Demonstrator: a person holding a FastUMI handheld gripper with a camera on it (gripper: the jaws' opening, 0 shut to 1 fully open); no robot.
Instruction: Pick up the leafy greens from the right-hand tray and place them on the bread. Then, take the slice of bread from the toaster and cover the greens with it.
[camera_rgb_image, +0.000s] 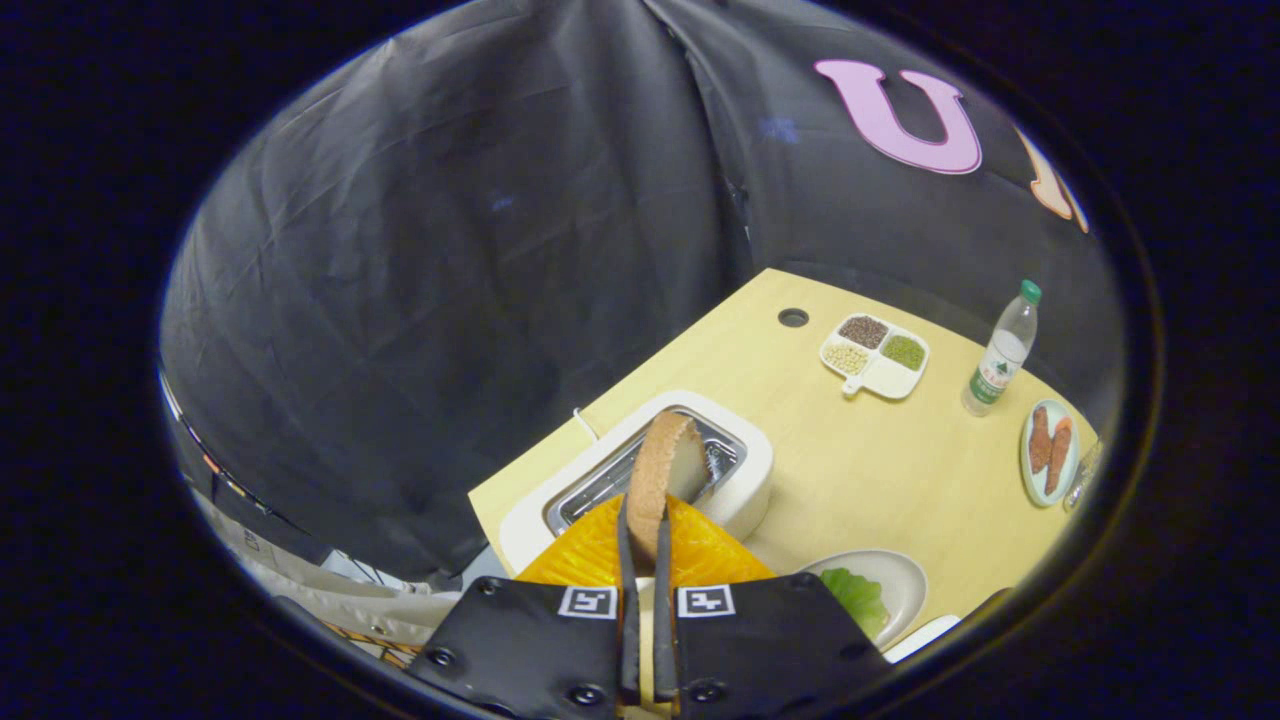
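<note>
Above toaster, tool clamps bread slice; bottle label unreadable.

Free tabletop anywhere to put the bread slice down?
Gripper shut on bread slice, just above the toaster. Widest bare patch: table between toaster, divided dish, bottle and sausage plate. Crowded near the greens plate.

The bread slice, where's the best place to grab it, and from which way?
Grab the bread slice by its thin flat faces, near the crusty top edge, coming from above. It stands on edge over the toaster slot, so only that upper part sticks out. The tongs already pinch it like this, one finger on each face, which seems a steady hold.
</note>
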